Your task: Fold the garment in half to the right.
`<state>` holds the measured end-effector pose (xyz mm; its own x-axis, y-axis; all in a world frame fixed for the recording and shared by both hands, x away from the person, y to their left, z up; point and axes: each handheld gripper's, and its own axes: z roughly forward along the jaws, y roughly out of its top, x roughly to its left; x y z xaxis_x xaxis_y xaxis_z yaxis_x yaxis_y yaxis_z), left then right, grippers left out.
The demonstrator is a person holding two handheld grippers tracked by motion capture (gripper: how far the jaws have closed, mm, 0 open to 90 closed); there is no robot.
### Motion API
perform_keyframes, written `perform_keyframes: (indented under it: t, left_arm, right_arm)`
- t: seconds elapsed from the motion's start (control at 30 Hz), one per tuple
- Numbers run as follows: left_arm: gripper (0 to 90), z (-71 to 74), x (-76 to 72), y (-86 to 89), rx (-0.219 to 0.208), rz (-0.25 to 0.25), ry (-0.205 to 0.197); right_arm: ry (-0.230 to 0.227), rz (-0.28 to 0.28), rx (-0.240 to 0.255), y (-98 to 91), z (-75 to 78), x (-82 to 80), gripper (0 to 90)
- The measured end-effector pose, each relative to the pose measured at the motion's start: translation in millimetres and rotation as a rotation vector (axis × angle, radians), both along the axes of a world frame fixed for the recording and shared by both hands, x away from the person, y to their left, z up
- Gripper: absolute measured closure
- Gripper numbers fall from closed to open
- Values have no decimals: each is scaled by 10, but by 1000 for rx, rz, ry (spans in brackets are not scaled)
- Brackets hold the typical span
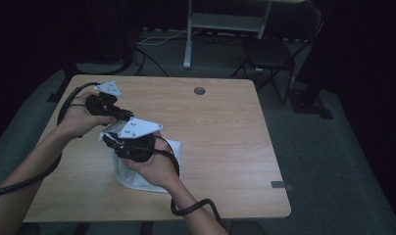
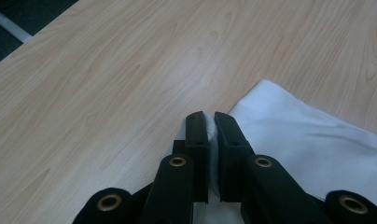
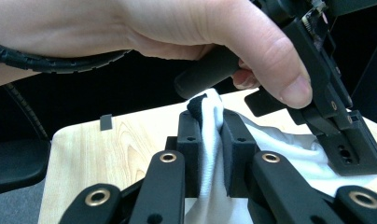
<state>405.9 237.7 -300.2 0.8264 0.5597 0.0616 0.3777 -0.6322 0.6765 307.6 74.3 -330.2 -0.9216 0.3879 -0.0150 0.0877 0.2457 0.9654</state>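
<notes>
A white cloth (image 1: 148, 179) lies bunched on the wooden table (image 1: 220, 127), near its front left. My left gripper (image 1: 123, 117) is shut on a fold of the cloth (image 2: 312, 149), which shows white between its jaws (image 2: 211, 122). My right gripper (image 1: 111, 139) sits just in front of it, also shut on the cloth (image 3: 282, 142); a pinched ridge with a dark tip rises between its jaws (image 3: 210, 122). The two grippers are close together. In the right gripper view the person's other hand (image 3: 200, 32) is just above and beyond the jaws.
A round grommet (image 1: 200, 90) sits in the table's far middle. A small grey tag (image 1: 282, 185) sticks out at the right front edge. A dark chair (image 1: 274, 49) and a metal stand (image 1: 188, 44) are on the floor beyond the table. Bare wood stretches right of the cloth.
</notes>
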Motion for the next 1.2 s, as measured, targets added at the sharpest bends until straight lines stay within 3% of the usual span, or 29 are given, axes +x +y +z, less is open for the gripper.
perform_keyframes:
  t: [1.2]
  left_arm:
    - [852,-70,2,-165,-33,-13,7]
  right_arm:
    - [1,-45,-1,-190,-55,-52,798]
